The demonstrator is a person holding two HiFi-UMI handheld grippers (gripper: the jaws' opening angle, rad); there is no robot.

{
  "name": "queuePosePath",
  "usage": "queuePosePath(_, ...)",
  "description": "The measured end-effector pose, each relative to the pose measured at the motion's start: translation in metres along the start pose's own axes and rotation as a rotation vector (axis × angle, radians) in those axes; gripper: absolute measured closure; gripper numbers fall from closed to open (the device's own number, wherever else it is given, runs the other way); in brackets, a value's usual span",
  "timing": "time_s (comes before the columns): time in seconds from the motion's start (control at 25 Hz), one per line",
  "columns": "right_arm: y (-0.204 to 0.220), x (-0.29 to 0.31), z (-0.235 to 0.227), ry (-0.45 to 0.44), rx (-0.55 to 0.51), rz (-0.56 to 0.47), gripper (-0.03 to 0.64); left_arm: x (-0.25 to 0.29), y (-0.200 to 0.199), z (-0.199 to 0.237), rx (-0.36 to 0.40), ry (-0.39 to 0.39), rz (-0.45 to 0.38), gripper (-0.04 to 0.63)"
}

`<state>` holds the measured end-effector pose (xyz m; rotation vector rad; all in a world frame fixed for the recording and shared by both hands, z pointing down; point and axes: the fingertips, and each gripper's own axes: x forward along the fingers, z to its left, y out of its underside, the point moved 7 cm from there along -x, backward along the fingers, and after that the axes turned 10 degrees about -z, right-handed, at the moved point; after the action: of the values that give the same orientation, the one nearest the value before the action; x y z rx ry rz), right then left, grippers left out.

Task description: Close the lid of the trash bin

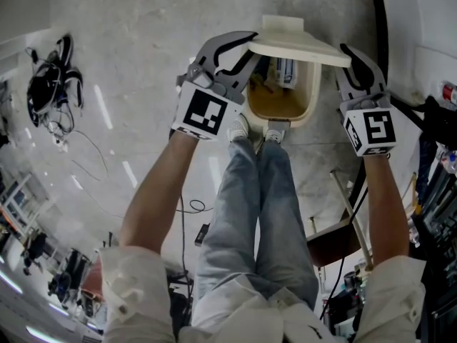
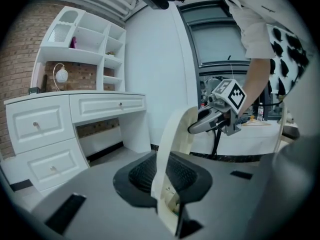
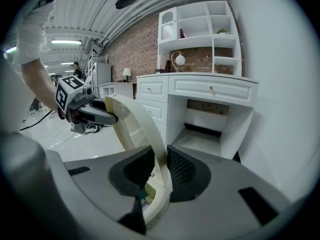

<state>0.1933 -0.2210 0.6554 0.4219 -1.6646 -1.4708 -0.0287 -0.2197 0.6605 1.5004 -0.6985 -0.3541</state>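
Jeans [image 1: 250, 213] and white sleeves [image 1: 136, 284] fill the lower head view, with shoes [image 1: 239, 128] just beside the trash bin [image 1: 308, 102] at upper centre. Its lid [image 1: 296, 45] is raised and tilted over the open bin. Left gripper [image 1: 246, 48] is clamped on the lid's left edge, right gripper [image 1: 350, 57] on its right edge. The lid looks like thin, stiff, light plastic, probably slippery, so the side rims suit a grip. Both gripper views show pads pinching the rim, plus a white desk [image 3: 200, 91]. Only the head view shows rubbish [image 1: 285, 70] inside.
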Motion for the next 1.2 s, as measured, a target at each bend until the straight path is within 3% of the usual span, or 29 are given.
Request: queuePosePath(1.2,0.03,-0.035,0.041,-0.041,-0.036,0.08,0.505,-0.03,0.025,-0.051,0.15,0.22,0.084,0.505)
